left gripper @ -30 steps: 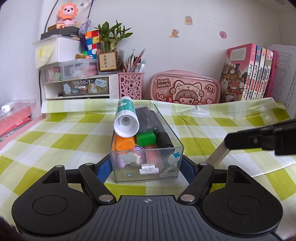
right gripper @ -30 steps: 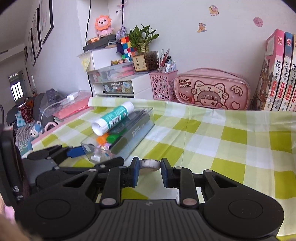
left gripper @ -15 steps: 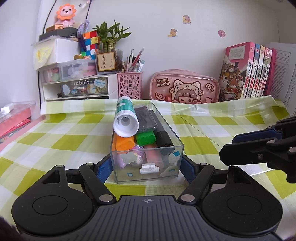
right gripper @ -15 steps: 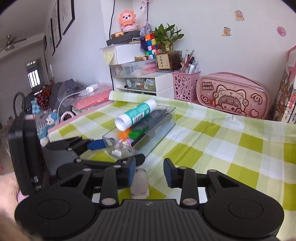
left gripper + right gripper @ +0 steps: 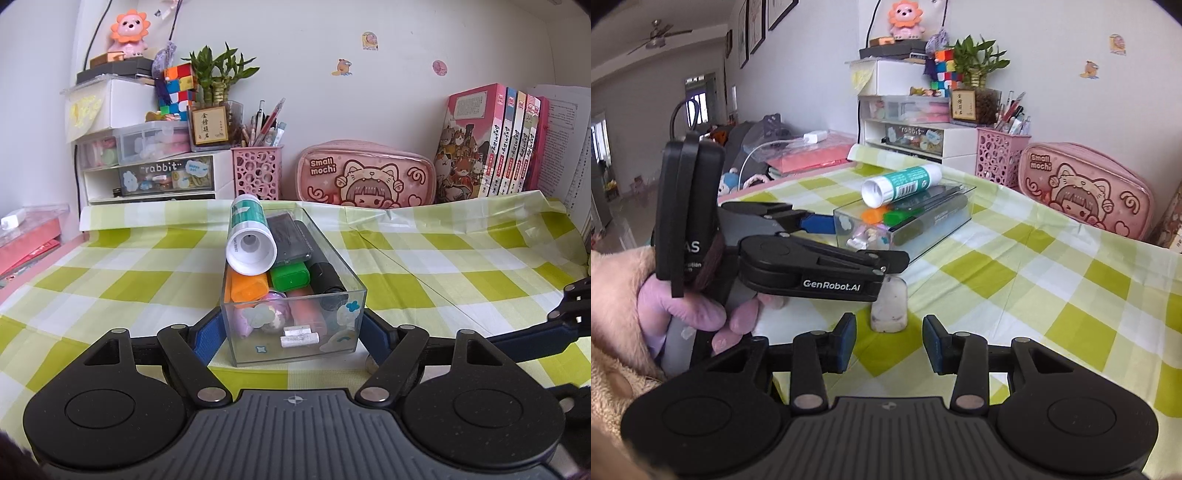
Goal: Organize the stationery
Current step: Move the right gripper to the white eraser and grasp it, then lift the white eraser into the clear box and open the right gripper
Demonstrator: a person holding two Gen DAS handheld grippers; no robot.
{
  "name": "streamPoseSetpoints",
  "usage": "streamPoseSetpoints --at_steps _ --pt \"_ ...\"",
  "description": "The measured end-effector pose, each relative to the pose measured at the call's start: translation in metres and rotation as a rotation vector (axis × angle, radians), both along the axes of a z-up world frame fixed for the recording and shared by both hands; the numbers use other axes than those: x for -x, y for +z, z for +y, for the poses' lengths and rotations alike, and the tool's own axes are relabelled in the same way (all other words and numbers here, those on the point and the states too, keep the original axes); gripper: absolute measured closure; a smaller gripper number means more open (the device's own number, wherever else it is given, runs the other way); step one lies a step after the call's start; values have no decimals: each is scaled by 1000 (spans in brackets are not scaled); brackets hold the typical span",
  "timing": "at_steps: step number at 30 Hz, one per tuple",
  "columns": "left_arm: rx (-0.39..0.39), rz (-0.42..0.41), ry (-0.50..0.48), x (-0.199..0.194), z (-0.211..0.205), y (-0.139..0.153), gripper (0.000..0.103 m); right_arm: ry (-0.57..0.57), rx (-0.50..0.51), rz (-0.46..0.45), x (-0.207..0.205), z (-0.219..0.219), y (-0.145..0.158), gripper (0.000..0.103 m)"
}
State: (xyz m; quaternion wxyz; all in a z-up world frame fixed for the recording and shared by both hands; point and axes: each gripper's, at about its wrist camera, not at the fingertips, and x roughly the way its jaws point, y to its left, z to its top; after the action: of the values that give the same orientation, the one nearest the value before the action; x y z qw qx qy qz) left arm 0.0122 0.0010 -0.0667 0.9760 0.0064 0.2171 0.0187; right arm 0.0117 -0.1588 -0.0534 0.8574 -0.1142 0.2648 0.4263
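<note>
A clear plastic box [image 5: 295,321] full of markers, with a green-and-white glue stick [image 5: 249,236] lying on top, sits on the checked tablecloth. My left gripper [image 5: 291,332] is shut on the box's near end, one blue pad on each side. In the right wrist view the box [image 5: 923,221] and glue stick [image 5: 899,184] lie ahead to the left. My right gripper [image 5: 889,341] is open and empty, just behind a small whitish eraser [image 5: 889,304] that stands upright on the cloth, partly under the left gripper's body.
At the back stand a pink pen holder [image 5: 256,171], a pink pencil case [image 5: 365,177], a white drawer unit [image 5: 155,173] and a row of books [image 5: 491,140]. The right gripper's fingers [image 5: 532,338] reach in at the right.
My right gripper has opened, let go of the eraser and pulled back and to the right; the eraser now stands on the cloth. My left gripper has kept its hold on the box.
</note>
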Motion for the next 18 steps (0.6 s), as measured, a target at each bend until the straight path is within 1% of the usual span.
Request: streamPoseSetpoints --at_steps 2,4,7,12,15,18 --pt "0 0 0 0 0 0 28 -8 16 0 -3 8 -4 60" --pt "1 0 0 0 0 0 28 -12 3 4 -6 10 -5 61" --pt "0 0 0 0 0 0 28 -28 -7 8 -9 8 -5 75" --pt "0 0 1 0 0 0 28 -50 -23 18 -11 2 -5 75" --pt "0 0 1 0 0 0 28 -80 -24 8 -12 -3 -2 75" --pt "0 0 1 0 0 0 28 -108 -47 4 -14 -12 3 76"
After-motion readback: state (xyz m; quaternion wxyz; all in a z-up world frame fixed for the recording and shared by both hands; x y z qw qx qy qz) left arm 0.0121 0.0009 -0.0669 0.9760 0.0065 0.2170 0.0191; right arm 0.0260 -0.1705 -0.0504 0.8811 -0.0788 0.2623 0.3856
